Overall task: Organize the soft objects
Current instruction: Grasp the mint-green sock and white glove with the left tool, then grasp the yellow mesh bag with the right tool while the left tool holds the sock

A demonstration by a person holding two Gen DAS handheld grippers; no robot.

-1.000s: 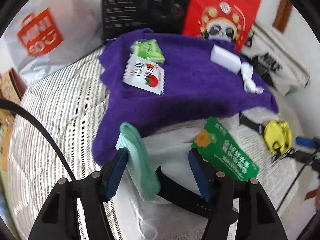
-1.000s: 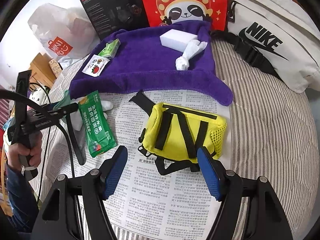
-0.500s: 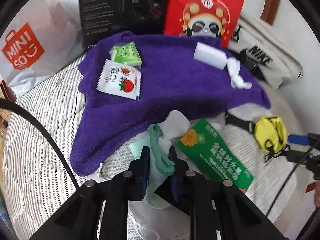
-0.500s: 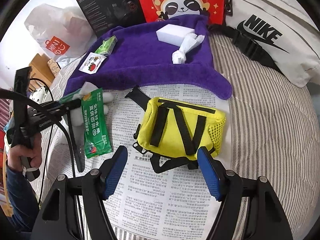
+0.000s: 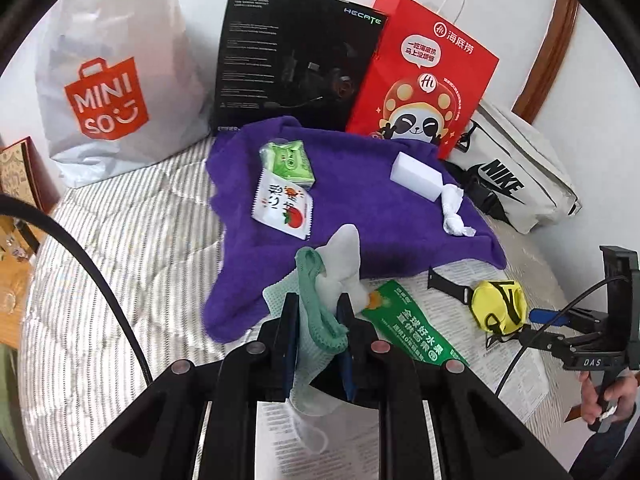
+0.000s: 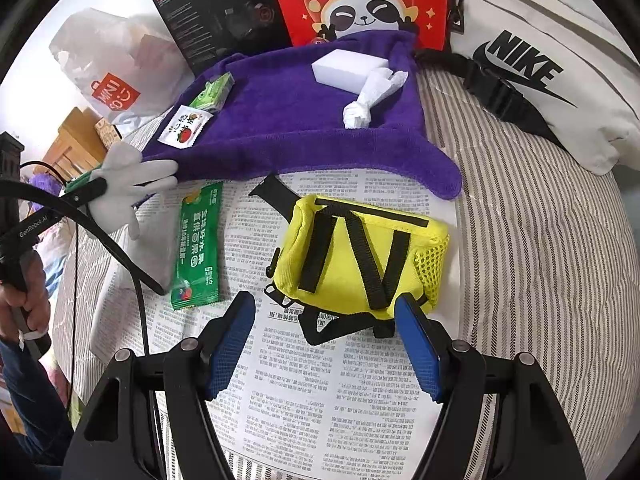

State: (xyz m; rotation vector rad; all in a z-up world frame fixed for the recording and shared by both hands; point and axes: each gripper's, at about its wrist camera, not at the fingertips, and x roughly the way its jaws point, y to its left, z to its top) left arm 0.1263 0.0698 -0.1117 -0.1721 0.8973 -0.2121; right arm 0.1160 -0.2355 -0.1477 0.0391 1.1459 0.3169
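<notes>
My left gripper (image 5: 318, 312) is shut on a white glove with a green cuff (image 5: 320, 312) and holds it lifted above the newspaper, at the near edge of the purple towel (image 5: 360, 208). The glove (image 6: 128, 188) also shows at the left of the right wrist view. The towel carries a green packet (image 5: 288, 160), a white tomato sachet (image 5: 282, 210), a white sponge block (image 5: 416, 176) and a twisted white tissue (image 5: 454, 212). My right gripper (image 6: 324, 344) is open just in front of the yellow pouch (image 6: 360, 256) on the newspaper (image 6: 320, 400).
A green sachet (image 6: 196, 248) lies on the newspaper left of the pouch. Behind the towel stand a Miniso bag (image 5: 108, 88), a black box (image 5: 296, 64) and a red panda bag (image 5: 424, 80). A white Nike bag (image 6: 540, 72) lies at the right. The bedding is striped.
My left gripper closed on the glove and lifted it toward the towel. My right gripper stayed open and moved slightly closer to the yellow pouch.
</notes>
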